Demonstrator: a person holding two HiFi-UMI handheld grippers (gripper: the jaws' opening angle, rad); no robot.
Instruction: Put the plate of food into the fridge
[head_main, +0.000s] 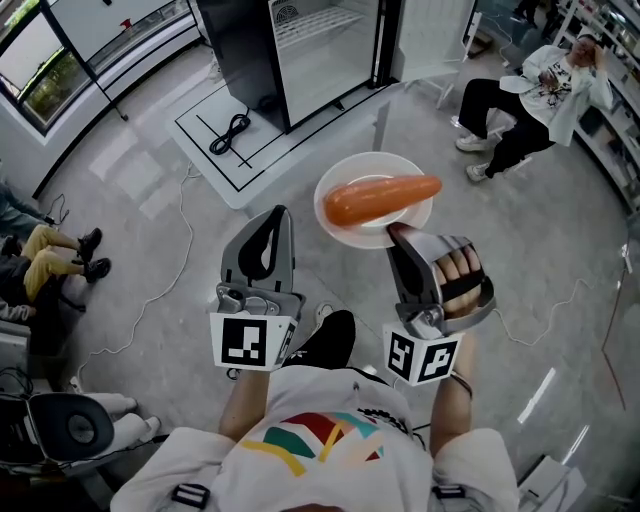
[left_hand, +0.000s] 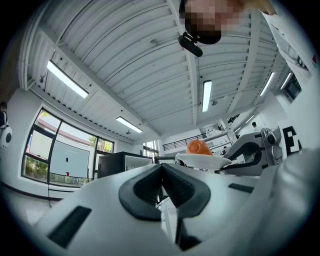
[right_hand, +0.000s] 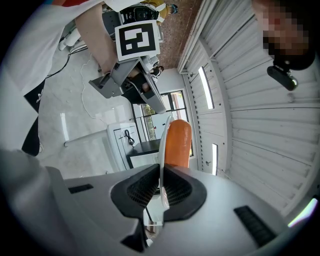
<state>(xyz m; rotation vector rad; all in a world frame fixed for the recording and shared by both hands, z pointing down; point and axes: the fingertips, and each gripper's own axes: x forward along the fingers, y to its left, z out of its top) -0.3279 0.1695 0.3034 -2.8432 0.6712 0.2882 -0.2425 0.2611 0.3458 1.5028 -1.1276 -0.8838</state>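
A white plate (head_main: 350, 185) carrying one long orange piece of food (head_main: 382, 199) hangs level in front of me. My right gripper (head_main: 396, 233) is shut on its near rim. In the right gripper view the plate rim (right_hand: 162, 150) runs edge-on between the dark pads, with the orange food (right_hand: 178, 142) beyond them. My left gripper (head_main: 277, 216) is to the left of the plate, apart from it, shut and empty. From the left gripper view (left_hand: 161, 168) the plate (left_hand: 202, 160) and food (left_hand: 198, 147) show to the right. The fridge (head_main: 325, 45) stands ahead with its interior showing.
The fridge rests on a white platform (head_main: 205, 135) with a black cable (head_main: 231, 133) lying on it. A seated person (head_main: 530, 90) is at the far right. Other people's legs (head_main: 55, 250) show at the left. A thin white cord (head_main: 170, 270) trails over the floor.
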